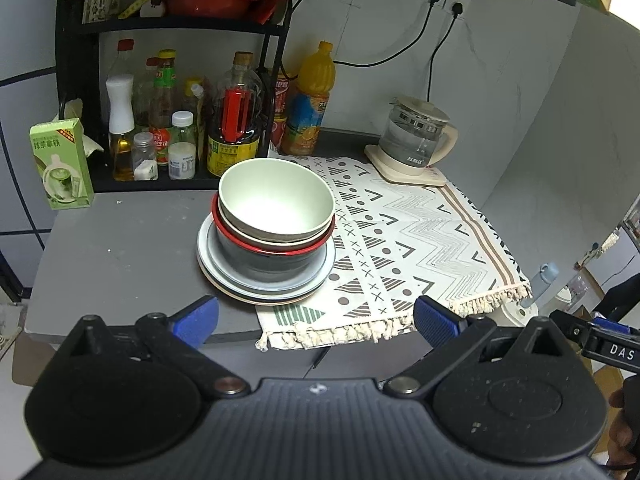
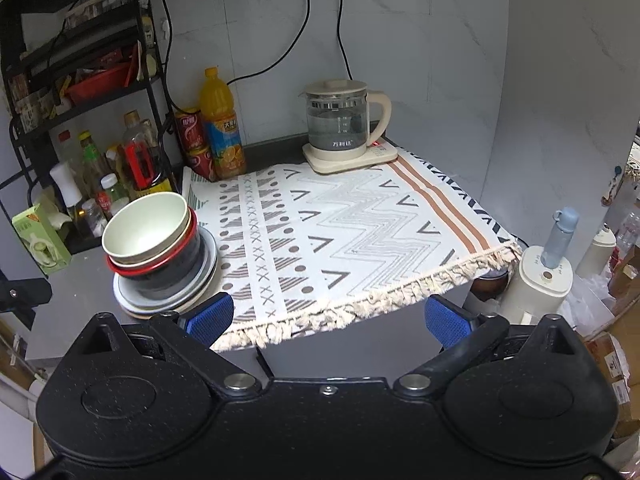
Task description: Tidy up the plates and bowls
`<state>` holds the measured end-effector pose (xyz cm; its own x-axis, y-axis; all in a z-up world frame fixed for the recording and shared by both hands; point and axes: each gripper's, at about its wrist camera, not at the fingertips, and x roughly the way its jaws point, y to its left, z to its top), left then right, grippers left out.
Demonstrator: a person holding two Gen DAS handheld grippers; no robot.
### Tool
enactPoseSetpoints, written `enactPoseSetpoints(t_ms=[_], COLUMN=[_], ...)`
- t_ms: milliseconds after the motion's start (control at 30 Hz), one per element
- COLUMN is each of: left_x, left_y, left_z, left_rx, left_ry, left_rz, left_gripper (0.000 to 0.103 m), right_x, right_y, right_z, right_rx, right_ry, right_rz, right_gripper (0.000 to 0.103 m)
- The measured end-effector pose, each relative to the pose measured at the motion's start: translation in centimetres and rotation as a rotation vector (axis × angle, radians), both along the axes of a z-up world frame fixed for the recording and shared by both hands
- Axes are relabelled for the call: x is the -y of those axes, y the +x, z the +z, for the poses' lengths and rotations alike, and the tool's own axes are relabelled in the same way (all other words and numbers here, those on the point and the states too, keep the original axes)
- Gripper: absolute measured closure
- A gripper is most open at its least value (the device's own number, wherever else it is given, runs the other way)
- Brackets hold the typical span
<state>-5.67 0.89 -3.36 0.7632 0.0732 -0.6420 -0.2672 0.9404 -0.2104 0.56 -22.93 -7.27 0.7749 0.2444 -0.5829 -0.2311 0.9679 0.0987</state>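
Bowls point(image 1: 276, 200) sat nested on stacked plates point(image 1: 208, 256) at frame centre, on the counter point(image 1: 120, 248). Left tool point(image 1: 316, 316) and right tool point(image 2: 328, 316) both stood wide, holding nothing.

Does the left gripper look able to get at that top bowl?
Probably yes. The left gripper is open, holds nothing, and nothing stands between it and the top bowl.

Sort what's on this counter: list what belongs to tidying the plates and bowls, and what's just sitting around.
Job:
- pale green bowl
- red-rimmed bowl
- dark bowl
- stacked plates

Sitting around:
- glass kettle
- orange juice bottle
- condiment bottles
- green carton
- patterned cloth
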Motion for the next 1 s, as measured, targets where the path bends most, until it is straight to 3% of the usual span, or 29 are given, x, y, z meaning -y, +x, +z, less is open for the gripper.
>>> enactPoseSetpoints(t_ms=[1000], left_x=[-0.3], left_y=[-2.0], left_z=[-1.2], left_rx=[-0.021], left_ry=[0.032], left_rz=[-0.028], left_gripper=[0.000], right_x=[-2.0], right_y=[-2.4], right_z=[-0.7], right_rx=[-0.003], right_ry=[-0.054], right_rz=[0.030], right_gripper=[0.000])
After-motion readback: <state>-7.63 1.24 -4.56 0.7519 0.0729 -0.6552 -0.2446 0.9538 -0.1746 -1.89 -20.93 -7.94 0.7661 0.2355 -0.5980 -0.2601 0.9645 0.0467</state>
